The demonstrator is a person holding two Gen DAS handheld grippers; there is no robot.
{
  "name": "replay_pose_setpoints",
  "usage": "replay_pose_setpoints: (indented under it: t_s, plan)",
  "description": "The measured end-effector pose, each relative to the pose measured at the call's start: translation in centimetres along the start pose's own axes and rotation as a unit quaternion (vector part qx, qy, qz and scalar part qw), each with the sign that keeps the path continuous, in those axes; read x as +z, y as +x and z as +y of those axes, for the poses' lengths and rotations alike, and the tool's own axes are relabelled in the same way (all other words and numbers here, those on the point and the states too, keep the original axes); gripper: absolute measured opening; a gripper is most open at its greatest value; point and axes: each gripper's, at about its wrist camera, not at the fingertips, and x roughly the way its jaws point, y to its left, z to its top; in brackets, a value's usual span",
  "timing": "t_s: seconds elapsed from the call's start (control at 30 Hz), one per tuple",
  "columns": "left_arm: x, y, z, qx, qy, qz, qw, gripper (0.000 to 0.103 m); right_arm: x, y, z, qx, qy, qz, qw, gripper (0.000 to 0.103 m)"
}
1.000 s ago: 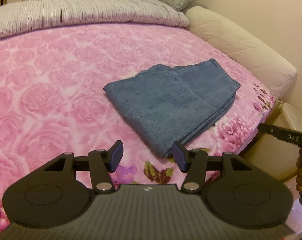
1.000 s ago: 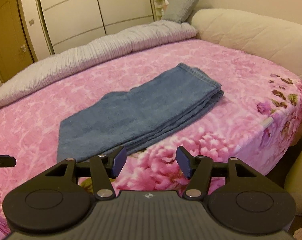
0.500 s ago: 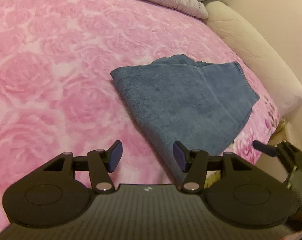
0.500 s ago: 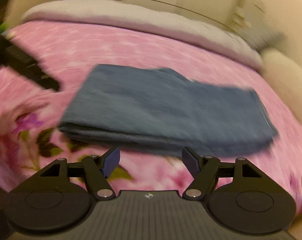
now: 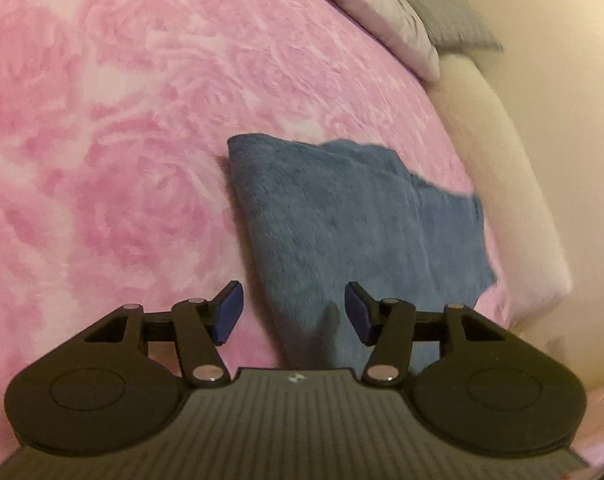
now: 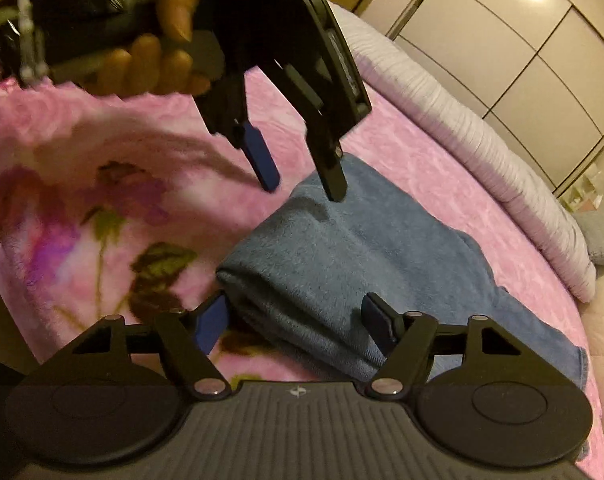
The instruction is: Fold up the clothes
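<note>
The left gripper is standing with its jaws apart and they are closing a little; its blue pads are not pressing on anything. In the left wrist view the near edge of the folded blue towel is lying between and under the two fingers, and whether they are touching it I cannot tell. In the right wrist view this same gripper is coming from the upper left, held by a hand, with one fingertip over the pink blanket and the other over the far corner of the towel.

The right gripper is also standing wide apart and its jaws are closing. The thick folded corner of the towel is lying between its fingers, but the pads are not clamping it.

The towel is lying flat on the pink rose blanket of the bed, near the edge where the purple flower print is showing. Behind it a grey striped duvet is running along the bed, with a cream padded bed frame beside it and a pale wardrobe behind.
</note>
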Motion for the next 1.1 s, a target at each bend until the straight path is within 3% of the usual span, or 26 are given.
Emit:
replay_pose_setpoints:
  t_s: [0.1, 0.27, 0.4, 0.47, 0.53, 0.63, 0.83, 0.9, 0.97, 1.03, 1.07, 1.1]
  plan:
    - [0.8, 0.7, 1.1, -0.023, -0.039, -0.014, 0.9989, 0.048, -0.2, 0.1, 0.1, 0.001, -0.003, -0.004, 1.0, 0.069]
    - [1.4, 0.9, 1.6, -0.029, -0.052, -0.013, 0.9981, 0.025, -0.2, -0.1, 0.9, -0.002, -0.034, -0.015, 0.999, 0.067]
    - [0.9, 0.4, 2.0, -0.034, -0.05, -0.007, 0.9981, 0.019, -0.2, -0.4, 1.1, -0.006, -0.04, -0.021, 0.999, 0.052]
    - [0.7, -0.4, 1.7, -0.025, -0.036, -0.009, 0.999, 0.019, -0.2, -0.4, 0.9, -0.007, -0.032, -0.024, 0.999, 0.045]
    - [0.4, -1.3, 1.2, -0.006, -0.012, -0.012, 0.9998, 0.028, -0.2, -0.6, 0.7, -0.007, -0.02, -0.023, 0.999, 0.045]
    - [-0.4, -2.9, 0.9, 0.028, 0.006, -0.013, 0.9995, 0.031, -0.3, -0.9, 1.3, -0.011, -0.042, -0.021, 0.999, 0.057]
    - [-2.7, -5.5, 1.3, 0.052, -0.003, -0.001, 0.9987, 0.035, -0.2, -0.4, 2.6, -0.028, -0.067, -0.019, 0.997, 0.055]
    - [-3.2, -6.2, 1.4, 0.057, -0.003, 0.003, 0.9984, 0.035, -0.1, 0.1, 2.5, -0.026, -0.061, -0.024, 0.998, 0.037]
    - [-3.3, -7.0, 1.1, 0.064, 0.002, -0.001, 0.9979, 0.035, 0.0, 0.1, 1.4, -0.023, -0.027, -0.036, 0.999, 0.016]
    - [-3.1, -7.6, 0.1, 0.077, 0.023, -0.012, 0.9967, 0.036, -0.2, -0.7, -1.8, 0.011, 0.084, -0.059, 0.995, 0.013]
    - [-2.9, -7.8, -0.3, 0.081, 0.034, -0.017, 0.996, 0.036, -0.6, -1.3, -4.4, 0.041, 0.169, -0.074, 0.982, 0.012]
    - [-2.8, -7.9, -1.0, 0.084, 0.047, -0.021, 0.9951, 0.036, -0.9, -1.8, -7.0, 0.071, 0.253, -0.089, 0.961, 0.012]
